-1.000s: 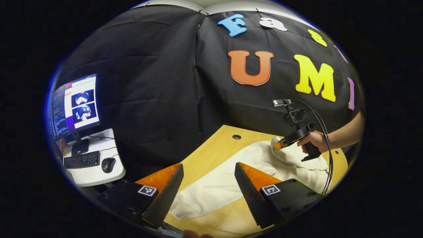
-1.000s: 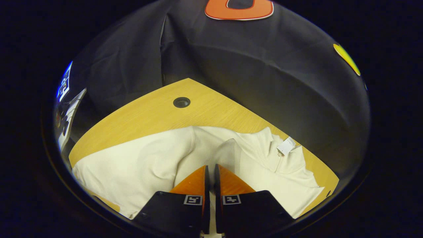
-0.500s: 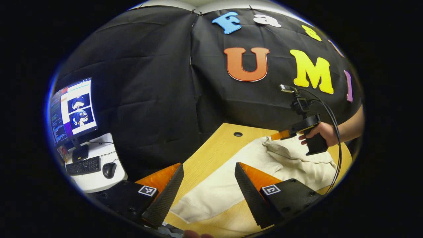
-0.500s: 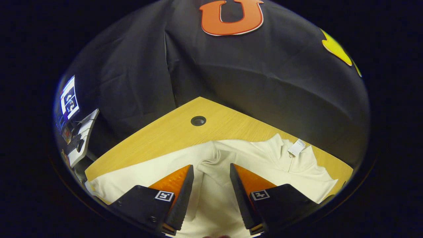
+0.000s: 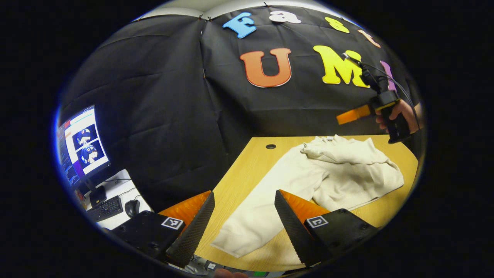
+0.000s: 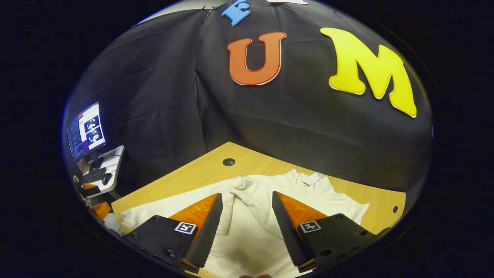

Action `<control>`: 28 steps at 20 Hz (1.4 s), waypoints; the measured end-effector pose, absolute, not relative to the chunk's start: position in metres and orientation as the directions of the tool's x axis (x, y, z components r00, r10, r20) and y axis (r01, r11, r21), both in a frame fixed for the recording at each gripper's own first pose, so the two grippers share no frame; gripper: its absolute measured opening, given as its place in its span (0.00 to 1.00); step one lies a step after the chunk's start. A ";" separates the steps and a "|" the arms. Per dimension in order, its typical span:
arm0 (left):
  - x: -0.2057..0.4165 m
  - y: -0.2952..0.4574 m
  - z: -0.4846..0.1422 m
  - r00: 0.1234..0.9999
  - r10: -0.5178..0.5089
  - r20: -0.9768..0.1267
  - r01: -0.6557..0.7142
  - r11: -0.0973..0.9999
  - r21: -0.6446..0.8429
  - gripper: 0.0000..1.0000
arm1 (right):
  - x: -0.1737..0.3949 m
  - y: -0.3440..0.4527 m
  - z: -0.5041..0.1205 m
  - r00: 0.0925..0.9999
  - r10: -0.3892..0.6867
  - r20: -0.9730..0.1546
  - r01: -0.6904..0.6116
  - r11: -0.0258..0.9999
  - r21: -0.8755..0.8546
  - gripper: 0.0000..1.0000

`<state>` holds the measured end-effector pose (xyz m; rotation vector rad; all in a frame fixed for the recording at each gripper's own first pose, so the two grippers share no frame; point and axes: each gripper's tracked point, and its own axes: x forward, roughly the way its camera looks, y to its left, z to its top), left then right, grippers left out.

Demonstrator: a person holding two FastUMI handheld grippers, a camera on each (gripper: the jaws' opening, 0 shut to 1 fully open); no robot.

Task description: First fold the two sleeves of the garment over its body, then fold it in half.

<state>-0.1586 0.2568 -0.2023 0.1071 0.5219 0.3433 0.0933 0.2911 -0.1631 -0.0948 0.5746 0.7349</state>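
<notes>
Holding both tools above the desk (image 5: 247, 173), I have nothing between the fingers of either one. My left gripper (image 5: 244, 216) stands wide, its two fingers apart over the near edge of the desk, and between them I see bare wood and the end of one sleeve (image 5: 254, 220) of the garment (image 5: 347, 170). This sleeve lies stretched out from the body toward the near edge, flat on the wood and not folded.

My right gripper (image 6: 247, 224) is also wide, and it hovers over the body of the garment; I cannot tell if the fingertips touch the cloth. In the left gripper view I see the same tool (image 5: 349, 115) farther off, raised above the far right part of the desk, with my hand (image 5: 401, 116) around its handle and a cable going up from it.

The garment is cream white and lies across the middle and right part of the desk. One sleeve (image 6: 251, 191) is folded over the chest, a little wrinkled. A small white tag (image 6: 313, 178) shows at the collar, which points toward the far edge. A round cable hole (image 6: 228, 161) is in the desk near the far corner, apart from the cloth.

On the left, beside the desk, stands a small white table (image 5: 115, 216) with a monitor (image 5: 83, 146), a keyboard (image 5: 105, 208) and a mouse (image 5: 132, 207).
</notes>
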 end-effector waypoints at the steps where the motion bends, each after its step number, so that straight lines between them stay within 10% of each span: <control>1: -0.167 0.259 -0.212 0.799 0.347 -0.491 -0.290 0.938 0.190 0.99 | 0.086 0.282 -0.152 0.601 0.613 -0.514 -0.658 0.744 0.118 0.80; 20: -0.224 0.282 -0.330 0.674 0.189 -0.714 -0.111 0.982 0.155 0.99 | 0.010 0.184 -0.142 0.591 0.555 -0.585 -0.642 0.763 0.075 0.81; 26: -0.215 0.271 -0.335 0.677 0.080 -0.731 -0.166 0.985 -0.046 0.60 | -0.009 0.188 -0.149 0.566 0.557 -0.607 -0.648 0.756 0.089 0.81; 27: -0.211 0.271 -0.334 0.681 0.077 -0.728 -0.175 0.983 -0.060 0.29 | -0.012 0.186 -0.151 0.564 0.555 -0.611 -0.648 0.756 0.090 0.81; 28: -0.209 0.272 -0.333 0.686 0.077 -0.724 -0.186 0.980 -0.071 0.27 | -0.014 0.184 -0.154 0.562 0.552 -0.617 -0.648 0.757 0.087 0.81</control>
